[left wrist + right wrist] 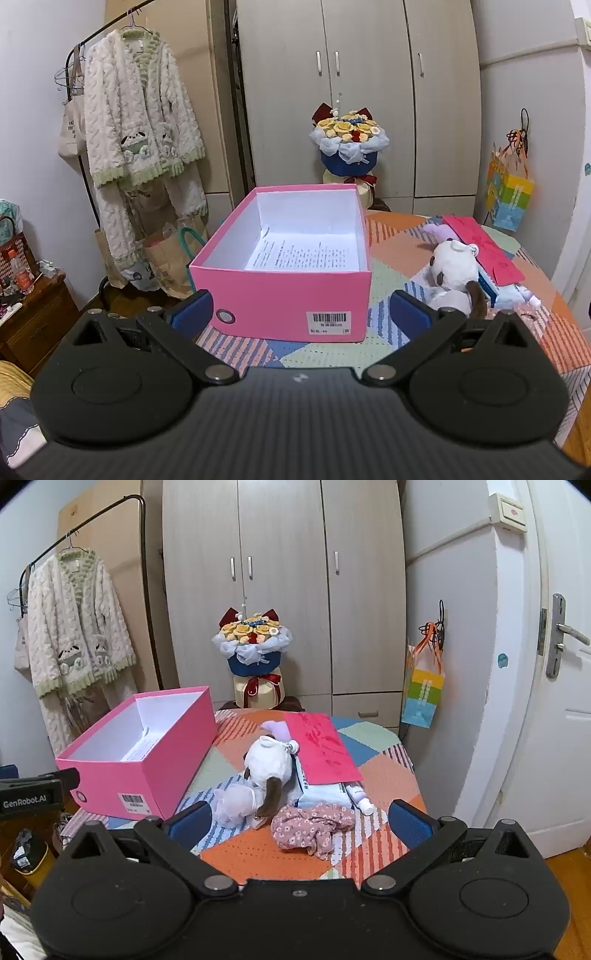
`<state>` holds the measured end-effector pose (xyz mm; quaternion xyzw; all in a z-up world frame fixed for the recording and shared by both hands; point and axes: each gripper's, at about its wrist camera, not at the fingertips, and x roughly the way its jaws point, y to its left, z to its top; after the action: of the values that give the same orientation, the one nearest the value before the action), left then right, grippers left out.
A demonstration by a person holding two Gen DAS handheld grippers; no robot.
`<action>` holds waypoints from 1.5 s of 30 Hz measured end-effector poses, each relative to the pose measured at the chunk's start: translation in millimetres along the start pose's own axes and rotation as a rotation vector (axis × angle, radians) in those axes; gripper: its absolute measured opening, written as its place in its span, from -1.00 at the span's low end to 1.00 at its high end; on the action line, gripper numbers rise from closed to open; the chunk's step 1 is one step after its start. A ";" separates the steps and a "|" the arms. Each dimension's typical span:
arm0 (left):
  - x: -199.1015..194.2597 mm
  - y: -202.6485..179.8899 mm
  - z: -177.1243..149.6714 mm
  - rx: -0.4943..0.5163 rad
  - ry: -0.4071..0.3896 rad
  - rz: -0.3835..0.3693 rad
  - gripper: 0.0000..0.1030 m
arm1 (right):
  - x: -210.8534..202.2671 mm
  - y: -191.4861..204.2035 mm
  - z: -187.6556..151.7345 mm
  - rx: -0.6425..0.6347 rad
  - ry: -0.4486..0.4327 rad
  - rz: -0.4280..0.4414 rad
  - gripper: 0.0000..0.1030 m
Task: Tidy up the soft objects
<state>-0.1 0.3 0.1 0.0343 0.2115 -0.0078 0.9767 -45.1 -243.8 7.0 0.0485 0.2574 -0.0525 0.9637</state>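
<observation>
Plush toy point(267, 766): 1; floral cloth point(312, 827): 1; pink box point(147, 753): 1.

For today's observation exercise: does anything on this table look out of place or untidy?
Yes. The plush dog lies tipped over, the floral cloth sits crumpled, and a tube pokes from under the red card. The pink box holds only paper.

The red card point(322, 746) is covering most of the white packet point(325, 795) beneath it. The plush dog point(269, 762) is hiding part of the purple toy point(275, 726) behind. Print on the sheet point(299, 254) inside the pink box point(280, 306) is staying too small to read. The left claw point(37, 794) is getting cut off at the frame's edge.
</observation>
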 end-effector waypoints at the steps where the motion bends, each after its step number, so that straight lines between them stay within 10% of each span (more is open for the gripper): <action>1: -0.5 0.8 0.1 -0.006 0.000 -0.005 1.00 | 0.0 -0.1 0.5 0.004 -0.004 0.002 1.00; 45: 3.0 0.0 -16.1 0.009 -0.038 -0.037 1.00 | 4.8 -2.2 -4.9 0.000 0.025 -0.030 1.00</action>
<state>-4.1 1.4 -15.7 0.0348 0.1937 -0.0277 0.9801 -43.7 -245.7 0.2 0.0451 0.2702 -0.0664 0.9595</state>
